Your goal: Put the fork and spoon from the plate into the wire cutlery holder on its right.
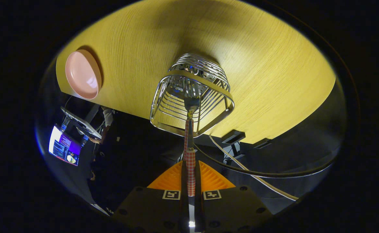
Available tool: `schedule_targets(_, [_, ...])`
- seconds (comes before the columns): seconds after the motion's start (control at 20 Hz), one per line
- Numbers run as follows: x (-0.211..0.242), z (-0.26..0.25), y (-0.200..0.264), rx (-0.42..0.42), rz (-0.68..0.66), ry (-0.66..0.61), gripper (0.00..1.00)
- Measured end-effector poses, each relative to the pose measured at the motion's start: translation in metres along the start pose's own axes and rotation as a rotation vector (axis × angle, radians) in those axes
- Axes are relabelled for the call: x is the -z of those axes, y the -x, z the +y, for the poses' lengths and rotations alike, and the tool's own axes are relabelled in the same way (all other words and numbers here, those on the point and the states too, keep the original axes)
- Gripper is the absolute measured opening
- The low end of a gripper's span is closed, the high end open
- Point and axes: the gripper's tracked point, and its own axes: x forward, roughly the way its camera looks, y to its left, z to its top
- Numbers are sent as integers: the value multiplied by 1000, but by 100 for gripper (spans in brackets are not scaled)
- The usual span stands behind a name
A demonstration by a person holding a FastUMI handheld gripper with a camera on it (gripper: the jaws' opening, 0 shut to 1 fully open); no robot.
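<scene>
My gripper (190, 166) is shut on a red-and-white checked handle (189, 155), with both fingers (171, 179) pressing on it. The handle runs straight ahead to the utensil's metal head (191, 103), which sits inside the rim of the wire cutlery holder (163, 94). The head looks like a fork's, though the wires blur it. The holder stands on the yellow wooden table (257, 64), just beyond the fingers. A pink plate (82, 74) lies left of the holder near the table's edge, and nothing shows on it. What lies at the holder's bottom is hard to make out.
The table's edge (273, 142) runs close to the holder on my side. A black clamp (233, 137) and two cables (254, 173) hang below that edge. Below the plate stand a lit screen (64, 147) and a laptop (79, 124), with a person's hand beside them.
</scene>
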Motion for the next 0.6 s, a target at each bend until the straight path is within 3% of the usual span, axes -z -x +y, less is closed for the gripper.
schedule_targets(0.4, [-17, 9, -1, -36, -55, -32, 16])
schedule_targets(0.6, [-12, 5, 7, -43, -131, -4, 29])
